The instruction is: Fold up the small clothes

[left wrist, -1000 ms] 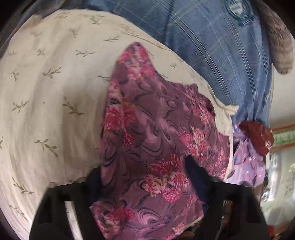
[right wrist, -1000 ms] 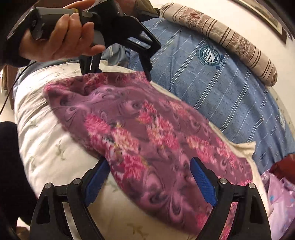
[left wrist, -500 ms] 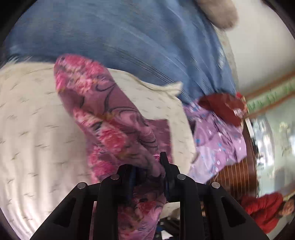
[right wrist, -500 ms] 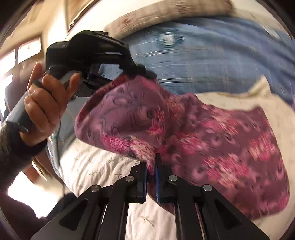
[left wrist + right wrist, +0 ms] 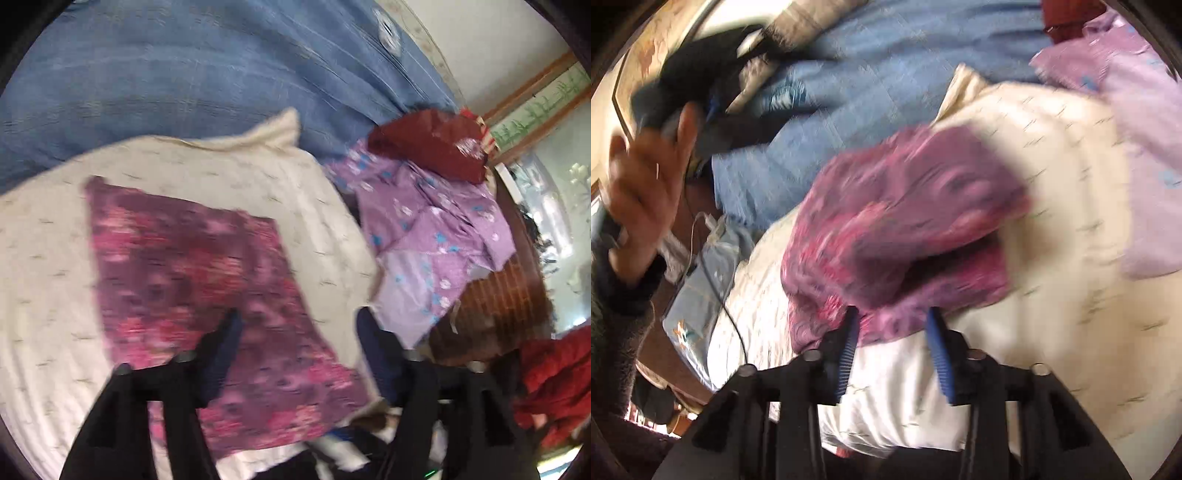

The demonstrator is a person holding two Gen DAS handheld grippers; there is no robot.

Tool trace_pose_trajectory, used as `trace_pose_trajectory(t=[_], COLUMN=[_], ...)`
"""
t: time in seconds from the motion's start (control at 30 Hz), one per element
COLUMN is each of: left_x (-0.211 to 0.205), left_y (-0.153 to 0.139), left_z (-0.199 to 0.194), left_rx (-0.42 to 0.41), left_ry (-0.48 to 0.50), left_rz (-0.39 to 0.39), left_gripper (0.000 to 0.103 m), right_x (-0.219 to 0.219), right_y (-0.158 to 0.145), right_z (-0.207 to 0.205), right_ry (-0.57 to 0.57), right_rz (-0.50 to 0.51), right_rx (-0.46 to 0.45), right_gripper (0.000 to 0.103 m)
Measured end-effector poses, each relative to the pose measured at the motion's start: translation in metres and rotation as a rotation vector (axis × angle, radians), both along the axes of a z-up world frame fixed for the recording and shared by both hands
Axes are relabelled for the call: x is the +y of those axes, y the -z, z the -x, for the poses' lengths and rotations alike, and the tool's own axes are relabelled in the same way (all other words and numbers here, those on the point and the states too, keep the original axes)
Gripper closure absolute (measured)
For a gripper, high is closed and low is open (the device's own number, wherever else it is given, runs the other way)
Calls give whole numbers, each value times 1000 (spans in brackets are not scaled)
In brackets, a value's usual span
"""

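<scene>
Garment [image 5: 207,295], floral purple, was laid on cream pillow [image 5: 48,280]; judged light, limp, best pinched at hem corners. Left gripper [image 5: 295,325] and right gripper [image 5: 892,325] were seen apart, empty.

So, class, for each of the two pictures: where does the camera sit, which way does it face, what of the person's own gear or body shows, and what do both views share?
Left wrist: sits on the left gripper, looking along its open fingers down at the floral cloth lying on the cream pillow.
Right wrist: sits on the right gripper, open, facing the same cloth; the person's left hand shows at the left.
Shared: cloth, pillow, blue bedspread, lilac garment.
</scene>
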State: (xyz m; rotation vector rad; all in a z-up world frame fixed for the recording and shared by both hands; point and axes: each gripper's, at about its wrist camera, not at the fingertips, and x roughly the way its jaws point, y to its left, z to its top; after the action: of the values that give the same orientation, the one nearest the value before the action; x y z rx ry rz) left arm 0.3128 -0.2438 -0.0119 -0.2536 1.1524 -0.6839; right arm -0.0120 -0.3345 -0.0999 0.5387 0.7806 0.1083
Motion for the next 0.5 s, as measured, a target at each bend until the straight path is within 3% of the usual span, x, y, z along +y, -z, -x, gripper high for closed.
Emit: trace_pose_trajectory(t=[0.07, 0.13, 0.23, 0.37, 0.4, 0.43, 0.5], left_x=[29, 49, 80, 91, 89, 87, 86], left_y=[13, 38, 80, 118, 124, 125, 126], left_z=[3, 5, 8, 4, 2, 0, -2], left_rx=[-1, 67, 202, 293, 294, 291, 280], left_ry=[-42, -85, -149, -180, -175, -167, -153], left_rz=[-21, -5, 34, 69, 73, 78, 90], left_gripper=[32, 32, 34, 34, 34, 34, 34], right_x=[-28, -56, -79, -72, -71, -64, -52], right_y=[-8, -11, -20, -52, -61, -67, -63], right_z=[8, 15, 6, -37, -49, -72, -119], right_ry=[81, 174, 213, 139, 105, 54, -38], right_rz=[-39, -82, -144, -125, -118, -108, -115], right_rx=[-22, -25, -17, -74, -94, -79, -5], right_gripper=[60, 54, 54, 54, 47, 34, 28])
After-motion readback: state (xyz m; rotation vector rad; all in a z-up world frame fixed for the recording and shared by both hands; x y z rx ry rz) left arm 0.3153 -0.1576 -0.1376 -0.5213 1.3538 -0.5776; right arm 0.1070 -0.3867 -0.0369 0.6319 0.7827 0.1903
